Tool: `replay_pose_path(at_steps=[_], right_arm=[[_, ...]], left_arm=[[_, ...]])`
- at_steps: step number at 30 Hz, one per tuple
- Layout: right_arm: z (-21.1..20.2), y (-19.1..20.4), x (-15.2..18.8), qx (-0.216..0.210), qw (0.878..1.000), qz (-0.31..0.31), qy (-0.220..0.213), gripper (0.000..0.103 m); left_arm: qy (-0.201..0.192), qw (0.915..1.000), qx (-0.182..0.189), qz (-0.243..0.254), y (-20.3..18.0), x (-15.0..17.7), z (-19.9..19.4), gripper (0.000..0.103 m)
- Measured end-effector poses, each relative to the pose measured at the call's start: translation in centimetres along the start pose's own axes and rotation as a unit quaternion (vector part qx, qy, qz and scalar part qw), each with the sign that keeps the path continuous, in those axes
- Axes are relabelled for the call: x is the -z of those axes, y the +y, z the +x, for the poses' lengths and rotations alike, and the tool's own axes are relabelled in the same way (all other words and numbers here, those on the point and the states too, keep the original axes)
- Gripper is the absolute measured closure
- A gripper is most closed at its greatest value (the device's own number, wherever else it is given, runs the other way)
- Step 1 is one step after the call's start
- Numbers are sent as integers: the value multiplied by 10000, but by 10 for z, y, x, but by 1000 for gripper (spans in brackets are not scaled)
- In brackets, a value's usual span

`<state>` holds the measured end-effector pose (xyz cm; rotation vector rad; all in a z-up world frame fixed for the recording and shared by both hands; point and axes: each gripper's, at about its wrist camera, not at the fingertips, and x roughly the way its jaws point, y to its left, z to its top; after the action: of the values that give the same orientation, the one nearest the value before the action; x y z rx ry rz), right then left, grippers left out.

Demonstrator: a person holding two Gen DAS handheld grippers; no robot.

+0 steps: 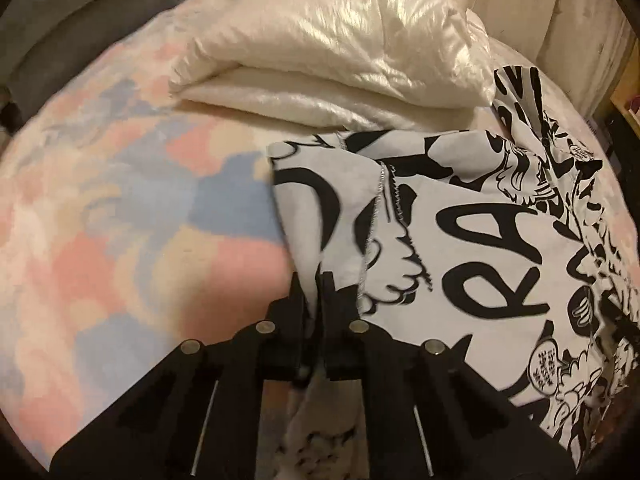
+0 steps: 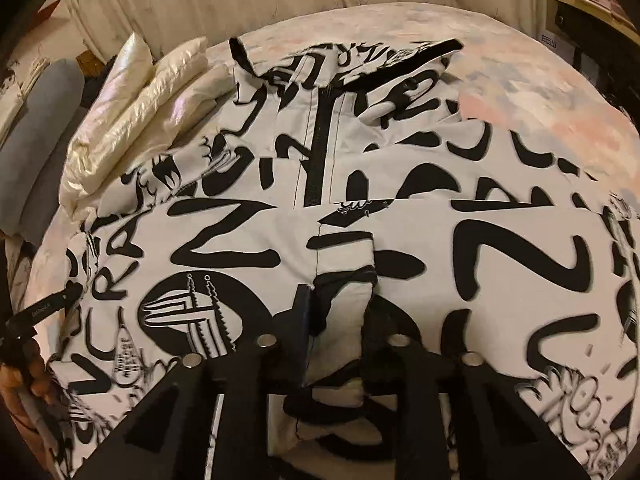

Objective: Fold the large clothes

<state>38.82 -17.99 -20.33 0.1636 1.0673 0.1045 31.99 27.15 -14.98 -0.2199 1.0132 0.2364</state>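
Fabric everywhere: nearest, the left gripper (image 1: 314, 280) is pinched tight on the edge of the black-and-white printed jacket (image 1: 460, 240), and the right gripper (image 2: 340, 300) clamps a bunched fold of it at the near hem. Jacket lies spread on the pastel blanket (image 1: 100, 220), zipper (image 2: 320, 152) running away. Beyond, touching its far-left corner, sits a folded shiny cream garment (image 1: 340, 48).

White jacket (image 2: 360, 200) with bold black lettering and cartoon print, spread flat across pastel blanket (image 1: 120, 220). Black zipper (image 2: 320, 140) runs up the middle; collar at far end. Near hem bunched, one edge folded over.
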Motion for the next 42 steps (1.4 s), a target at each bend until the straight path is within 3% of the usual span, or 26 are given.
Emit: replay_pose_path(at_steps=[1, 4, 7, 10, 12, 15, 17, 18, 19, 21, 23, 26, 30, 42], right_arm=[[-9, -1, 1, 34, 9999, 44, -94, 61], [-42, 4, 9, 165, 9982, -99, -567, 60], [-66, 21, 19, 14, 9961, -267, -844, 60], [-67, 61, 28, -410, 9954, -596, -632, 60], [-58, 88, 36, -539, 9938, -853, -466, 60], [-31, 125, 50, -460, 9892, -1385, -150, 60], [-17, 132, 61, -151, 9872, -1590, -17, 60], [-13, 128, 63, 64, 9868, -1619, -24, 60], [-12, 119, 63, 208, 9870, -1595, -52, 60], [-15, 92, 61, 74, 9912, -1321, -64, 60], [-25, 66, 60, 604, 9910, -1172, -243, 63], [-30, 31, 65, 954, 9899, -1017, -261, 63], [-32, -2, 71, 430, 9980, -442, -98, 62], [-54, 4, 83, 471, 9984, -272, -175, 62]], left_arm=[[-44, 9999, -125, 30, 1, 1, -9, 91], [-416, 9989, -223, 21, -3, 18, -43, 90], [-647, 9978, 94, 64, -19, 40, -72, 90], [-499, 9965, 658, 130, -49, 62, -79, 90], [-402, 9958, 791, 245, -68, 75, -77, 90], [-120, 9979, 553, 318, -87, 92, -57, 90], [12, 9991, 374, 190, -79, 98, -43, 92], [17, 9991, 421, 99, -73, 99, -40, 100], [12, 9989, 469, -56, -64, 98, -39, 102], [-64, 9989, 422, -194, -48, 96, -43, 102], [-127, 9985, 465, -247, -36, 95, -45, 102], [-121, 9978, 591, -282, -30, 97, -46, 102], [-175, 9991, 378, -91, -34, 99, -47, 102], [-128, 9991, 398, -69, -36, 102, -48, 101]])
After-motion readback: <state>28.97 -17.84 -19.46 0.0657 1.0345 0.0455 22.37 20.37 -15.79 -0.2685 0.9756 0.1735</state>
